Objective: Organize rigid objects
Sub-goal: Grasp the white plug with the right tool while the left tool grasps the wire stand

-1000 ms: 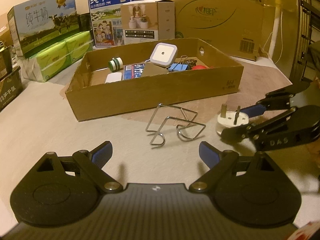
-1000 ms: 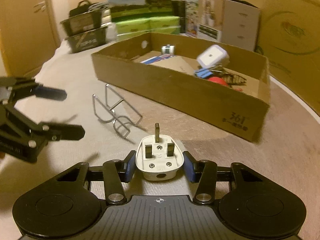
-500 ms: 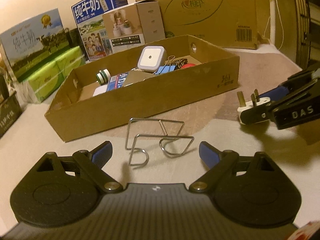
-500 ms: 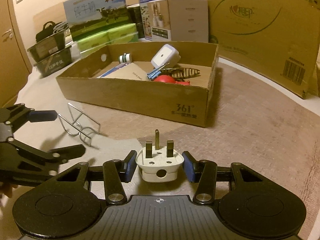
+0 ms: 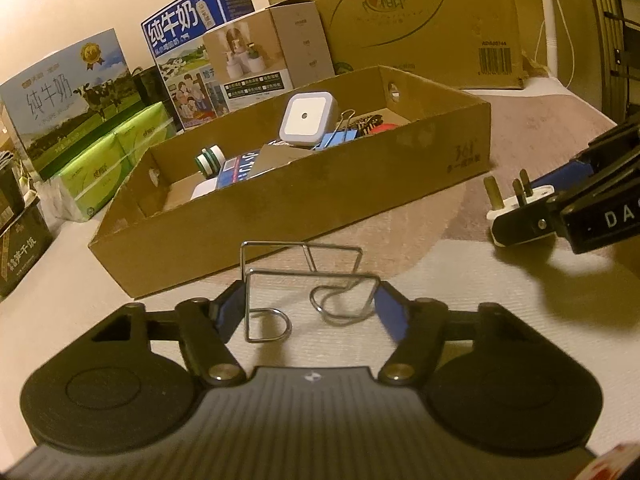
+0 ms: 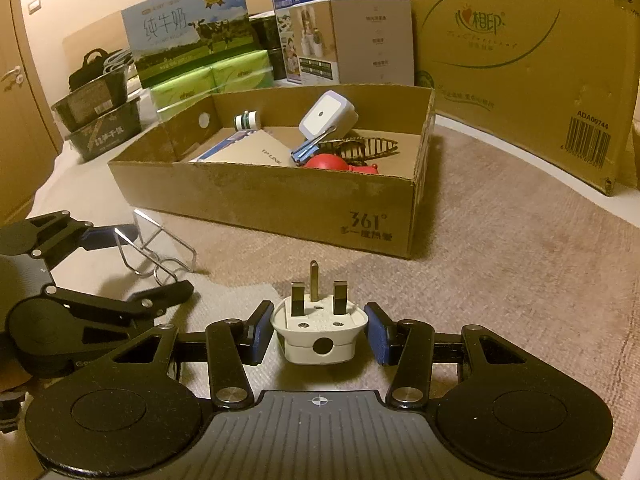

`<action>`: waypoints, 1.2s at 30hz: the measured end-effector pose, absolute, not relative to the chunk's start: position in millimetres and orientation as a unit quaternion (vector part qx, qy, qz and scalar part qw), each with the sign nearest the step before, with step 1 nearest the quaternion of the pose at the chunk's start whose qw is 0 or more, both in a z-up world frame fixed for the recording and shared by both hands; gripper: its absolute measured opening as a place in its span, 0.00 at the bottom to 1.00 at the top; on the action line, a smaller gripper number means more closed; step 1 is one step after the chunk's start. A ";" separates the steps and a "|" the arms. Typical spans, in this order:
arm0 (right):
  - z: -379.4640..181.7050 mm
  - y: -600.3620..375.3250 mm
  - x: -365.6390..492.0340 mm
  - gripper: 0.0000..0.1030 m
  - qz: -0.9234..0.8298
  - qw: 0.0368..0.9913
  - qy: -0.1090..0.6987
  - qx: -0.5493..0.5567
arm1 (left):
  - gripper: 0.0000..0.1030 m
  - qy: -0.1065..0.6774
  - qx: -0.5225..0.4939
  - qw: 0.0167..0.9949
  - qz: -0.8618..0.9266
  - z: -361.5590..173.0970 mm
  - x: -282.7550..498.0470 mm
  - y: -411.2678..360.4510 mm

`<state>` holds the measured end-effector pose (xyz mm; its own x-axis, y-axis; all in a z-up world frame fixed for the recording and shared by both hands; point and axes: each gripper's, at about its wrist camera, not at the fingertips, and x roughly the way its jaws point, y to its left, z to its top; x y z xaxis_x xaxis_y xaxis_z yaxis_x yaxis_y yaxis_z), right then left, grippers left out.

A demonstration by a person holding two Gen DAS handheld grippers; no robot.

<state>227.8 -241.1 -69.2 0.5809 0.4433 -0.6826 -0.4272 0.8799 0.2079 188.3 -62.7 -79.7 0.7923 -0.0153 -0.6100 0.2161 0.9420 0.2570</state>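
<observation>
Left wrist view: the left gripper (image 5: pixel 310 310) closes around a wire rack (image 5: pixel 304 280) just in front of the box (image 5: pixel 280 216), pads at its sides

Right wrist view: the right gripper (image 6: pixel 319 332) holds a white plug (image 6: pixel 319 330), prongs up, in front of the box (image 6: pixel 280 204)

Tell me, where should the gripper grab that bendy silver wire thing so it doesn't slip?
Probably across its two upright side bends, coming in low from the front. The wire holder stands open-framed, and the left gripper already straddles those sides, so the pads meet wire, not gaps.
</observation>
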 end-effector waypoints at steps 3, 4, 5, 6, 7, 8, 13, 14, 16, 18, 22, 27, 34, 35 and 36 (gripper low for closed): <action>-69.0 -240.9 228.1 0.47 0.245 0.888 0.388 0.011 | 0.35 0.323 0.150 0.932 -0.068 -75.9 188.6 -58.2; -68.7 -240.5 227.8 0.47 0.245 0.888 0.389 0.010 | 0.26 0.328 0.151 0.930 -0.068 -74.5 189.0 -57.2; -68.4 -240.7 227.4 0.47 0.245 0.888 0.389 0.011 | 0.20 0.333 0.148 0.929 -0.068 -72.8 189.4 -55.6; -67.9 -239.7 227.0 0.47 0.245 0.887 0.390 0.011 | 0.21 0.337 0.139 0.929 -0.070 -70.5 189.1 -52.9; -67.2 -239.6 226.2 0.47 0.245 0.887 0.391 0.012 | 0.21 0.342 0.129 0.928 -0.071 -68.4 188.9 -49.8; -66.9 -238.6 226.0 0.47 0.246 0.887 0.391 0.012 | 0.21 0.346 0.121 0.927 -0.073 -66.5 188.5 -46.7; -65.1 -234.8 221.4 0.47 0.250 0.886 0.390 0.014 | 0.21 0.350 0.101 0.928 -0.072 -59.8 183.1 -36.1; -64.9 -234.1 221.2 0.47 0.251 0.886 0.391 0.014 | 0.21 0.350 0.100 0.929 -0.070 -58.9 181.8 -34.9; -64.5 -233.2 221.1 0.47 0.252 0.885 0.391 0.013 | 0.24 0.342 0.098 0.932 -0.071 -56.3 178.6 -32.6; -64.2 -232.8 220.4 0.47 0.252 0.885 0.391 0.013 | 0.51 0.331 0.099 0.936 -0.069 -53.9 176.6 -31.0; -64.6 -233.4 220.8 0.47 0.252 0.885 0.392 0.013 | 0.65 0.323 0.091 0.939 -0.072 -51.0 180.7 -31.0; -66.5 -233.4 221.6 0.48 0.252 0.884 0.394 0.015 | 0.65 0.318 0.097 0.939 -0.088 -52.2 191.7 -38.2; -66.7 -234.9 223.4 0.48 0.249 0.884 0.394 0.017 | 0.45 0.324 0.109 0.932 -0.121 -47.6 200.0 -38.8; -66.6 -234.5 223.2 0.48 0.249 0.885 0.394 0.017 | 0.44 0.325 0.111 0.931 -0.123 -46.9 199.9 -38.6; -66.6 -234.7 223.3 0.48 0.249 0.885 0.394 0.017 | 0.41 0.326 0.111 0.930 -0.126 -46.6 199.6 -38.3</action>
